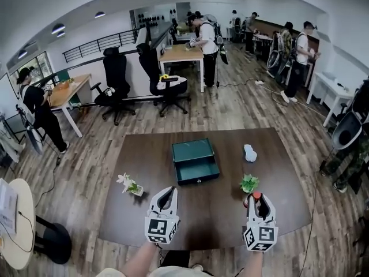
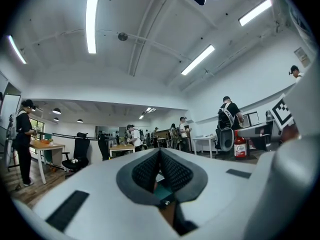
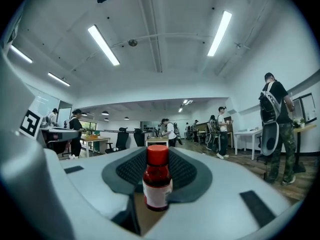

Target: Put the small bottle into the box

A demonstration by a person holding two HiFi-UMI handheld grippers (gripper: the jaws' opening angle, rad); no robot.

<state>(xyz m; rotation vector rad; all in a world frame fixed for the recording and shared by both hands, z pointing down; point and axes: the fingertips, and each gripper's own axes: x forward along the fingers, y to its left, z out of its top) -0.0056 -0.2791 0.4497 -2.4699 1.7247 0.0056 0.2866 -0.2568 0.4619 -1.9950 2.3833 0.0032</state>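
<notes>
Checking head view first: right tongs (image 1: 259, 201) are clamped on the bottle (image 1: 256, 196), low over the front right of the bench (image 1: 144, 154). Box (image 1: 196, 161) sits mid-bench with its lid up and the cavity facing the person, so a drop from above is clear. Bottle is not in yet: it's near the box, to the right and closer to the person. A plant (image 1: 249, 183) stands just beyond the right tongs, so I'd carry left round it rather than over it. Left tongs (image 1: 168, 192) hover in front of the box, not needed for a one-hand place.

Left gripper view: left tongs (image 2: 160, 153) closed, pads (image 2: 176, 173) meeting at the tips, nothing between them. Teal sliver of the box shows through the gap below, so they point at it. A red bottle at far right (image 2: 240, 146) is probably the same one, too small to be sure.

Right gripper view: right tongs (image 3: 157, 163) grip the bottle (image 3: 157, 184) by the body, pads (image 3: 131, 170) on either side, red cap clear above them. It stands upright and centred, which suits lowering it base-first. Next move, as I judge it: carry it over the box, lower, release.
</notes>
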